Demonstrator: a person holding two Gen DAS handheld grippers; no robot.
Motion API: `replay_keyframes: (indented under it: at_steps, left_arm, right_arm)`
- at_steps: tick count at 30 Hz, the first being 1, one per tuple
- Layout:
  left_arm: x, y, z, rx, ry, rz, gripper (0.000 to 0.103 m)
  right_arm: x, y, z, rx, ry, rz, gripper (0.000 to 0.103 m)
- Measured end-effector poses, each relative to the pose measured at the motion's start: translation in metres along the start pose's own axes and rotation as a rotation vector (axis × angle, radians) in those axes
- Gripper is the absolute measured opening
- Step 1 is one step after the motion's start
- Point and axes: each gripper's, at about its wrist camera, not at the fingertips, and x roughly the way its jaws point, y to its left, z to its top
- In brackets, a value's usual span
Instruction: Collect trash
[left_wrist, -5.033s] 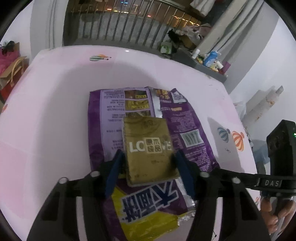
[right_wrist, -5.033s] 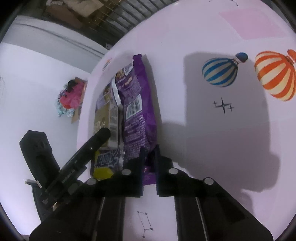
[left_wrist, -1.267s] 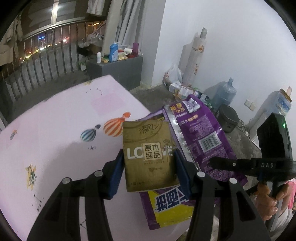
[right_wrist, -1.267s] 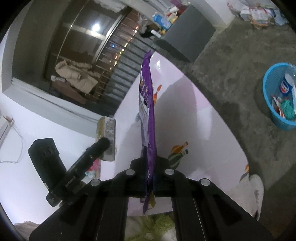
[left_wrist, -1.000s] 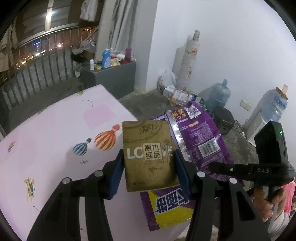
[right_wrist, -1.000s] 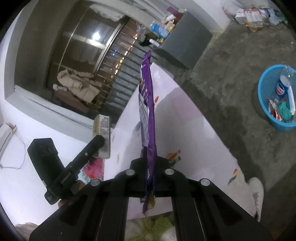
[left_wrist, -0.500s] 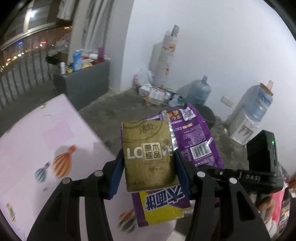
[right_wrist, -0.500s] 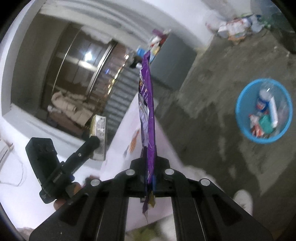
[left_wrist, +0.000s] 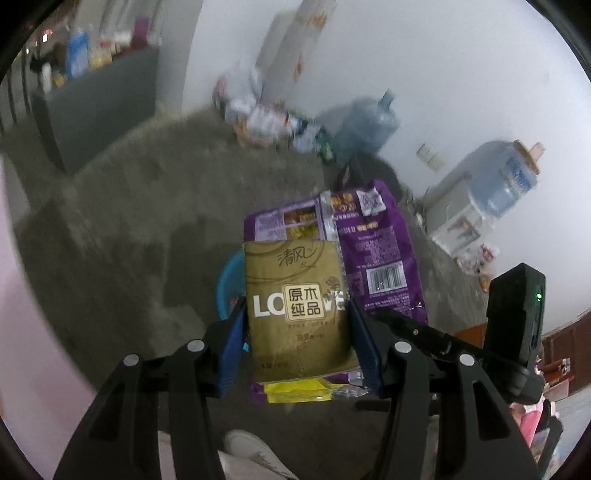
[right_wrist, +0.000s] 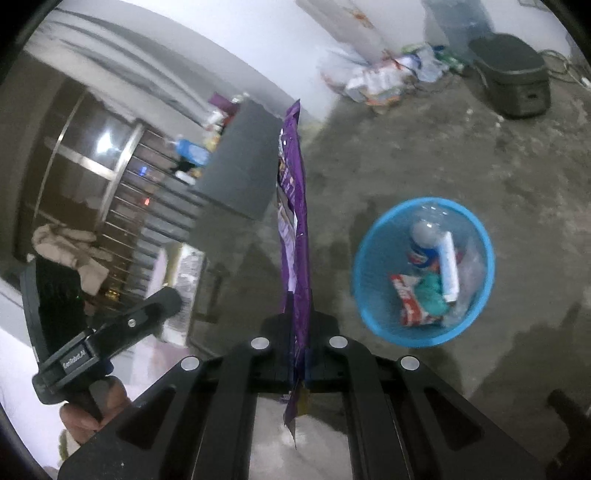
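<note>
The left gripper (left_wrist: 297, 343) clamps a gold tissue pack (left_wrist: 295, 314); the right gripper (right_wrist: 300, 345) pinches a purple bag (right_wrist: 293, 236) edge-on. The blue bin (right_wrist: 476, 221) sits on the floor, ahead and right: best to centre each item over its rim before letting go

A lived-in home: concrete floor (right_wrist: 424, 155), water jugs (left_wrist: 506, 181), balcony railing (right_wrist: 147, 192).

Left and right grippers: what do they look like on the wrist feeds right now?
Both are matte black plastic. The left gripper has two angular fingers with silver screws and blue pads on its jaws. The right gripper has the same black fingers and silver screws. Each carries a black box; the one on the right shows a green light.
</note>
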Motion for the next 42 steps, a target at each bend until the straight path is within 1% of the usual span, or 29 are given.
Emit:
replay_keyframes:
  at_steps: [2, 6, 7, 8, 9, 10, 11, 12, 14, 15, 17, 18, 21, 23, 24, 26, 27, 28, 29, 31, 32, 33, 34, 36, 37, 38, 39, 40, 42]
  left_arm:
    - [0.031, 0.001, 0.006, -0.013, 0.045, 0.016, 0.053]
    - [0.080, 0.007, 0.018, -0.043, 0.118, 0.026, 0.054]
    - [0.100, 0.007, 0.022, -0.034, 0.153, 0.023, 0.056]
    - [0.113, 0.007, 0.025, -0.026, 0.178, 0.030, 0.059]
    - [0.125, 0.009, 0.027, -0.025, 0.197, 0.047, 0.067]
    - [0.140, 0.011, 0.030, -0.030, 0.209, 0.077, 0.073]
    - [0.151, 0.013, 0.031, -0.040, 0.210, 0.098, 0.073]
    - [0.158, 0.016, 0.030, -0.051, 0.214, 0.111, 0.074]
    - [0.173, 0.021, 0.030, -0.086, 0.249, 0.115, 0.075]
    - [0.175, 0.023, 0.029, -0.101, 0.261, 0.112, 0.075]
    - [0.174, 0.026, 0.031, -0.128, 0.263, 0.091, 0.075]
    - [0.171, 0.028, 0.031, -0.129, 0.260, 0.084, 0.075]
    - [0.155, 0.024, 0.037, -0.096, 0.220, 0.085, 0.076]
    - [0.139, 0.021, 0.041, -0.078, 0.180, 0.094, 0.076]
    - [0.126, 0.020, 0.043, -0.070, 0.160, 0.096, 0.076]
    - [0.101, 0.019, 0.045, -0.060, 0.123, 0.087, 0.076]
    - [0.096, 0.017, 0.049, -0.053, 0.110, 0.084, 0.076]
    - [0.078, 0.016, 0.049, -0.040, 0.083, 0.078, 0.076]
    - [0.062, 0.015, 0.049, -0.025, 0.058, 0.072, 0.076]
    - [0.026, 0.013, 0.045, 0.012, 0.006, 0.059, 0.080]
    - [0.007, 0.013, 0.041, 0.030, -0.022, 0.061, 0.081]
    - [-0.011, 0.014, 0.037, 0.043, -0.048, 0.061, 0.083]
    - [-0.038, 0.017, 0.029, 0.059, -0.091, 0.057, 0.086]
    - [-0.071, 0.022, 0.016, 0.065, -0.138, 0.062, 0.091]
    - [-0.098, 0.028, 0.003, 0.056, -0.185, 0.067, 0.096]
    - [-0.113, 0.030, -0.005, 0.047, -0.212, 0.077, 0.097]
    - [-0.136, 0.036, -0.019, 0.031, -0.260, 0.105, 0.097]
    - [-0.149, 0.040, -0.028, 0.022, -0.287, 0.126, 0.097]
    - [-0.176, 0.049, -0.050, -0.003, -0.336, 0.176, 0.097]
  right_arm:
    - [0.014, -0.020, 0.006, 0.022, 0.025, -0.020, 0.002]
    - [0.040, -0.053, 0.020, 0.079, 0.073, -0.032, 0.003]
    - [0.048, -0.063, 0.023, 0.104, 0.087, -0.027, 0.006]
    - [0.056, -0.075, 0.025, 0.133, 0.101, -0.021, 0.006]
    - [0.068, -0.088, 0.027, 0.154, 0.115, -0.030, 0.007]
    - [0.077, -0.096, 0.029, 0.159, 0.123, -0.055, 0.020]
    - [0.089, -0.107, 0.029, 0.168, 0.142, -0.088, 0.030]
    - [0.102, -0.122, 0.027, 0.196, 0.178, -0.144, 0.046]
    - [0.118, -0.144, 0.020, 0.245, 0.233, -0.264, 0.046]
    - [0.122, -0.151, 0.016, 0.248, 0.249, -0.312, 0.046]
    - [0.117, -0.155, 0.011, 0.248, 0.233, -0.345, 0.048]
    - [0.111, -0.156, 0.009, 0.255, 0.212, -0.351, 0.051]
    - [0.089, -0.153, 0.007, 0.271, 0.139, -0.367, 0.052]
    - [0.072, -0.149, 0.005, 0.290, 0.088, -0.369, 0.052]
    - [0.065, -0.151, 0.010, 0.298, 0.066, -0.369, 0.052]
    - [0.047, -0.136, 0.010, 0.287, 0.020, -0.369, 0.052]
    - [0.044, -0.129, 0.015, 0.273, 0.003, -0.371, 0.052]
    - [0.039, -0.117, 0.015, 0.249, -0.016, -0.370, 0.052]
    - [0.032, -0.103, 0.015, 0.218, -0.032, -0.367, 0.052]
    - [0.023, -0.067, 0.016, 0.127, -0.059, -0.362, 0.056]
    - [0.016, -0.042, 0.014, 0.065, -0.073, -0.358, 0.057]
    - [0.011, -0.025, 0.012, 0.018, -0.083, -0.351, 0.061]
    - [0.003, -0.001, 0.008, -0.044, -0.100, -0.340, 0.065]
    - [-0.011, 0.039, -0.003, -0.151, -0.138, -0.317, 0.072]
    - [-0.017, 0.056, -0.009, -0.198, -0.151, -0.304, 0.075]
    - [-0.024, 0.078, -0.018, -0.257, -0.163, -0.286, 0.076]
    - [-0.025, 0.091, -0.023, -0.294, -0.172, -0.272, 0.079]
    - [-0.028, 0.104, -0.032, -0.332, -0.179, -0.261, 0.084]
    - [-0.034, 0.133, -0.050, -0.413, -0.192, -0.237, 0.088]
